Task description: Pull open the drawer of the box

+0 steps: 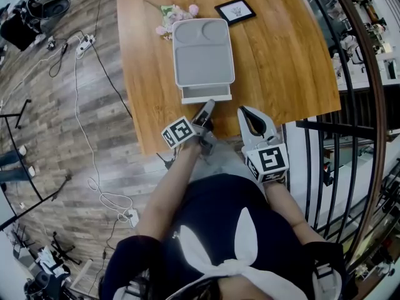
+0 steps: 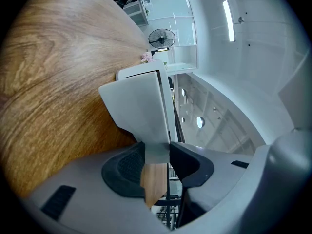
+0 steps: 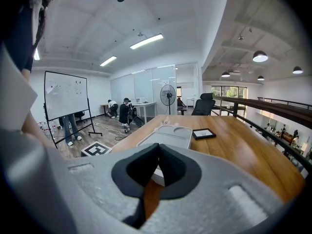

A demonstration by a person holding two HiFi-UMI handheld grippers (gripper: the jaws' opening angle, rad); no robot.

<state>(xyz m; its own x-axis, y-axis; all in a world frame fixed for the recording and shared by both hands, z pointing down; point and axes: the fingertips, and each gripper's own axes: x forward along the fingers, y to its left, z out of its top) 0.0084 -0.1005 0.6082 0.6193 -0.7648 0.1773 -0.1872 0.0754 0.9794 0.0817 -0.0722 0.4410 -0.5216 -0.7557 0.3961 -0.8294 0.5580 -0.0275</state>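
Observation:
On the wooden table point(image 1: 281, 61) lies a flat grey box point(image 1: 203, 49) with a moulded lid. Its drawer point(image 1: 206, 94) sticks out a little from the near side. My left gripper point(image 1: 209, 104) reaches to the drawer front. In the left gripper view, that gripper point(image 2: 157, 152) is shut on the drawer's grey handle tab point(image 2: 156, 147), and the drawer front point(image 2: 139, 106) rises ahead of the jaws. My right gripper point(image 1: 244, 110) hovers just right of the drawer, over the table's near edge. Its jaws point(image 3: 157, 149) are shut with nothing between them, pointing toward the box point(image 3: 168, 135).
A black picture frame point(image 1: 235, 10) and pink flowers point(image 1: 176, 14) lie beyond the box. A black metal railing point(image 1: 325, 142) runs along the right of the table. Cables point(image 1: 87, 136) trail over the floor at the left. People stand by a whiteboard point(image 3: 66, 99) far off.

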